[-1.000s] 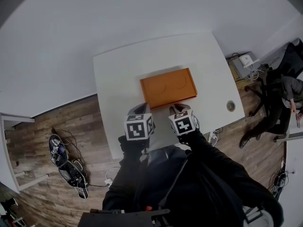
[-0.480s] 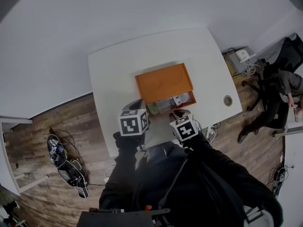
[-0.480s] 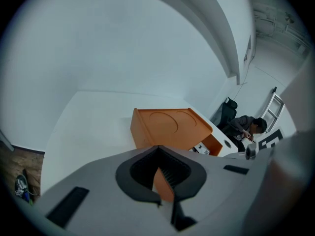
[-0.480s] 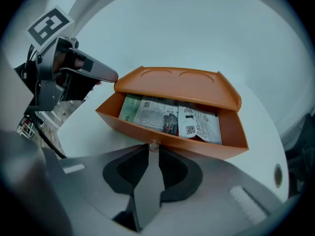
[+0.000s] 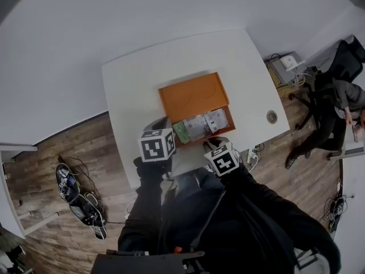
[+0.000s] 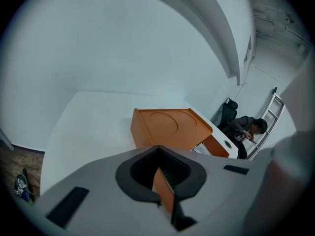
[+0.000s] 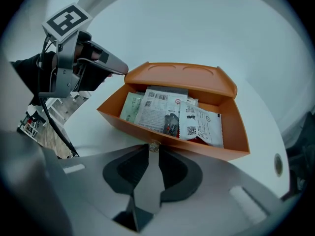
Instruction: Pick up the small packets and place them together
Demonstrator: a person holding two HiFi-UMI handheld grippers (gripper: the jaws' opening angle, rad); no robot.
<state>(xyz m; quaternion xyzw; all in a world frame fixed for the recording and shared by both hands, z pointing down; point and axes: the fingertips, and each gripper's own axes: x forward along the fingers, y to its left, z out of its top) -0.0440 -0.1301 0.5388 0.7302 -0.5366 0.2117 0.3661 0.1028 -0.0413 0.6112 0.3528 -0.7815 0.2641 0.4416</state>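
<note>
An orange box (image 5: 193,96) lies on the white table (image 5: 137,79), its drawer (image 5: 228,120) pulled out toward me. In the drawer lie a green packet (image 7: 130,107) and white printed packets (image 7: 160,107), one (image 7: 199,124) at the right. My right gripper (image 7: 153,150) is shut on the small knob (image 7: 154,145) on the drawer's front wall. My left gripper (image 6: 165,183) is shut on the near left edge of the box (image 6: 170,127). From the right gripper view, the left gripper (image 7: 120,72) meets that corner.
A round cable hole (image 5: 271,116) sits near the table's right edge. A person (image 5: 342,104) sits on a chair to the right. Shoes (image 5: 74,193) and cables lie on the wooden floor at the left. A white wall stands behind the table.
The right gripper has drawn back toward me with the knob, and the drawer has slid out of the box, showing the packets. The left gripper has kept its hold.
</note>
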